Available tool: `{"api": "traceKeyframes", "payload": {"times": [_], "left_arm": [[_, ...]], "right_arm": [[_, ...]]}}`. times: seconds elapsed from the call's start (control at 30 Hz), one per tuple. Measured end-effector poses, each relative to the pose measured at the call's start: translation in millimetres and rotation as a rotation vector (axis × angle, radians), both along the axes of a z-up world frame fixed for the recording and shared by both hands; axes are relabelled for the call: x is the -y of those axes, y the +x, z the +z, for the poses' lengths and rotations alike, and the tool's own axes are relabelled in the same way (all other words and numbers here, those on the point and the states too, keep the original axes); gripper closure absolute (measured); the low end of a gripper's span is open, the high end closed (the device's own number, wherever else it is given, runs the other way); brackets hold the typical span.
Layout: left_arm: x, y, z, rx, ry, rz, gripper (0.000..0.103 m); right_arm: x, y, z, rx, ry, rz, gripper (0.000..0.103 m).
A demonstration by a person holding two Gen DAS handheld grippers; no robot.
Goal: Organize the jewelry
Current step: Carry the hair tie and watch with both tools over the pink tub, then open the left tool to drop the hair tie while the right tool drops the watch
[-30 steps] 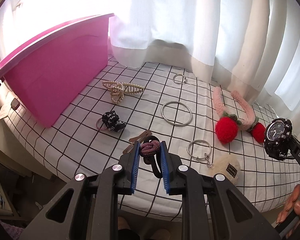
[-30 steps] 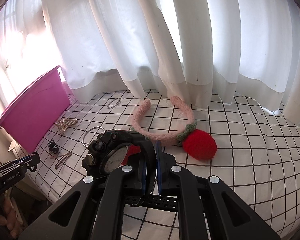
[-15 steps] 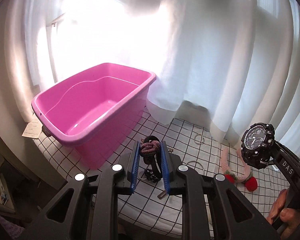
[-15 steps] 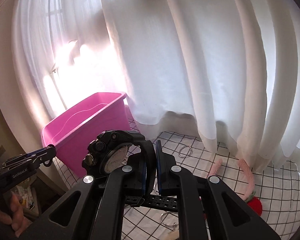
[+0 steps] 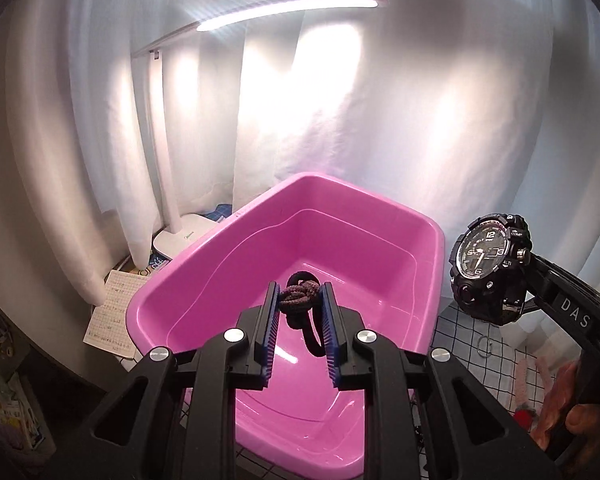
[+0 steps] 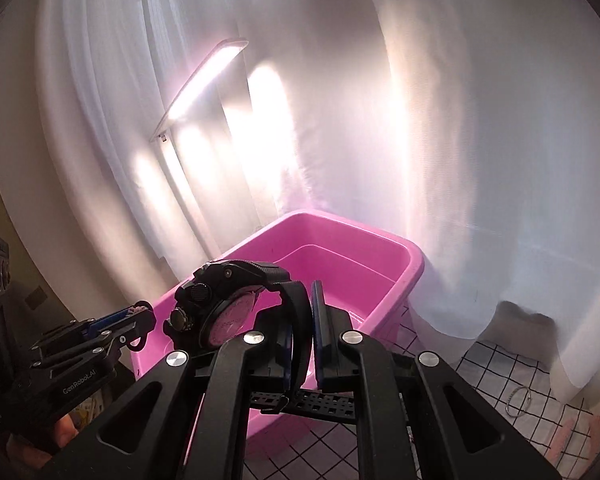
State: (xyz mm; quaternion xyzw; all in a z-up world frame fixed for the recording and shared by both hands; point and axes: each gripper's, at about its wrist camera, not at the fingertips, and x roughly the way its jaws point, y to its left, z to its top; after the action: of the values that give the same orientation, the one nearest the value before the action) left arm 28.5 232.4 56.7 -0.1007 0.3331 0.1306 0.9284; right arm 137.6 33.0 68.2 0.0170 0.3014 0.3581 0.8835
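Note:
My left gripper hangs above the inside of the pink plastic bin, shut on a knotted hair tie with a black loop trailing below it. To its right, beyond the bin's right rim, the right gripper holds a big black wristwatch. In the right wrist view my right gripper is shut on the strap of that wristwatch, its face turned left, above the near corner of the bin. The left gripper shows at lower left.
A white desk lamp stands lit behind the bin, with white curtains all along the back. A notepad sheet lies left of the bin. On the checked cloth lie a silver bangle and a pink headband.
Both grippers have risen and swung left from the checked cloth to the pink bin, each still holding its item. The bin now fills the middle of both views.

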Motion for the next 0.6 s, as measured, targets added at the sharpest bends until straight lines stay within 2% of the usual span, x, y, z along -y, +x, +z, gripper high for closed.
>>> {"api": "traceKeyframes", "payload": {"times": [0.2, 0.43, 0.53, 0.6], "left_arm": [[-46.0, 40.6, -44.4, -0.116, -0.042, -0.01, 0.083], [-74.8, 81.2, -83.2, -0.297, -0.094, 0.021, 0.082], [-85.0, 92.0, -93.7, -0.359, -0.141, 0.02, 0.082], [-86.2, 97.7, -97.0, -0.394, -0.132, 0.02, 0.081]], "right_arm": [[-68.8, 40.8, -29.6, -0.101, -0.118, 0.033, 0.095], [-113.2, 82.1, -67.3, -0.226, -0.291, 0.056, 0.094], [-122.4, 95.0, -84.0, -0.332, -0.35, 0.069, 0.094], [-129.6, 99.4, -92.2, -0.373, -0.39, 0.079, 0.094]]}}
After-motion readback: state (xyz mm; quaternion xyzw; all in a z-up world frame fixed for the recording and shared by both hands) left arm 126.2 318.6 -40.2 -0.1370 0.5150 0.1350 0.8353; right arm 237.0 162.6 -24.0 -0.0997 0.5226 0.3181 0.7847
